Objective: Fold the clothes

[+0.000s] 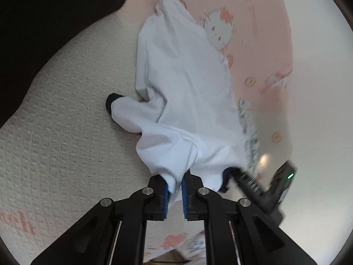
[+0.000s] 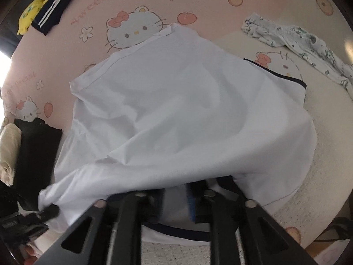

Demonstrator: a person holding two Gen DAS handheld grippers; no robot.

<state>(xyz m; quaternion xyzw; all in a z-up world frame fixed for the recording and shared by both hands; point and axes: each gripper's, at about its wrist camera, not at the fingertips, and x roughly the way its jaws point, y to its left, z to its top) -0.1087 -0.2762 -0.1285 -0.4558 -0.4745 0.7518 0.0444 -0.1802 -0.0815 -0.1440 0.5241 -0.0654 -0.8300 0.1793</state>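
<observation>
Left gripper [image 1: 174, 190]: blue-padded fingers clenched on a gathered edge of the white shirt [image 1: 181, 88]. Right gripper [image 2: 176, 196]: its fingertips sit under draped cloth in its own view, so the grip cannot be confirmed there; the left wrist view shows it at the shirt's dark-trimmed edge [image 1: 228, 173], just right of the left gripper, apparently grasping it.

From both grippers the shirt hangs and trails away to the far side, its far end resting on the pink cartoon-print bedcover [image 2: 132, 6] and partly on the cream textured blanket [image 1: 66, 110].

Handling judgement: the fabric is light, thin and limp; it sags between grip points and will not hold a crease unaided. Take hold at hems, corners or trimmed edges, where the cloth is doubled, and keep it taut

A patterned garment [image 2: 297, 37] lies far right; dark folded clothes [image 2: 55, 6] lie far left
</observation>
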